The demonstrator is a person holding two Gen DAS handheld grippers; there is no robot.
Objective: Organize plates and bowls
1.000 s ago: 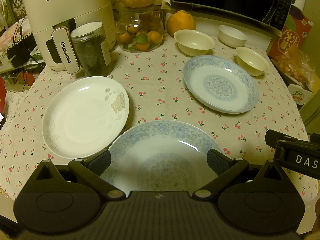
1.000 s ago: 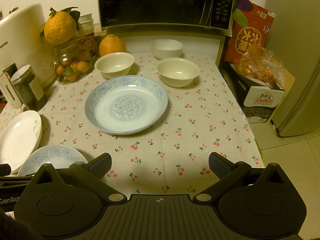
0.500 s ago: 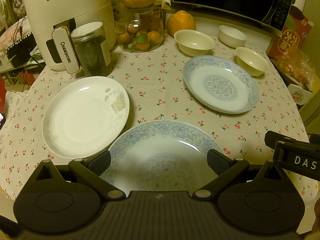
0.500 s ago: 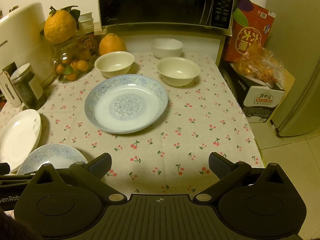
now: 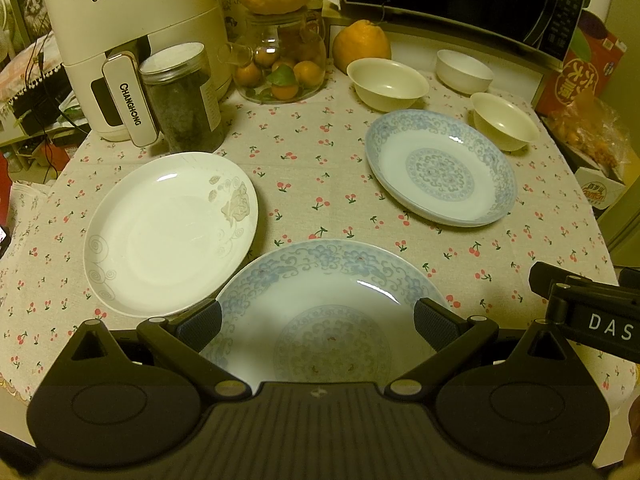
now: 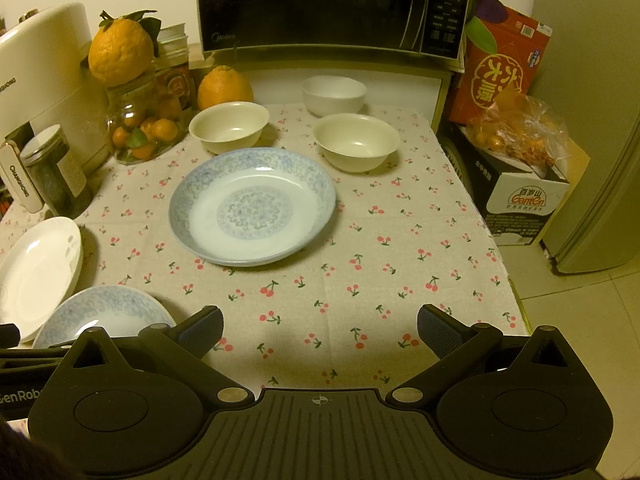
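My left gripper [image 5: 318, 326] is open and hovers over the near blue-patterned plate [image 5: 328, 292], which also shows in the right wrist view [image 6: 104, 308]. A white plate [image 5: 168, 232] lies to its left, overlapped by it. A second blue-patterned plate [image 5: 440, 168] lies mid-table; it also shows in the right wrist view [image 6: 252, 204]. Three bowls sit behind it: cream [image 6: 229, 126], cream [image 6: 356, 142], white [image 6: 334, 94]. My right gripper [image 6: 320, 334] is open and empty above the cloth near the table's front edge.
A white Changhong appliance [image 5: 132, 40], a dark jar [image 5: 182, 96], a glass jar of small oranges [image 5: 280, 68] and a microwave [image 6: 332, 4] line the back. Boxes and a bag [image 6: 520, 152] stand right of the table edge.
The right gripper has crept slightly forward toward the middle blue plate. The left gripper has not visibly moved.
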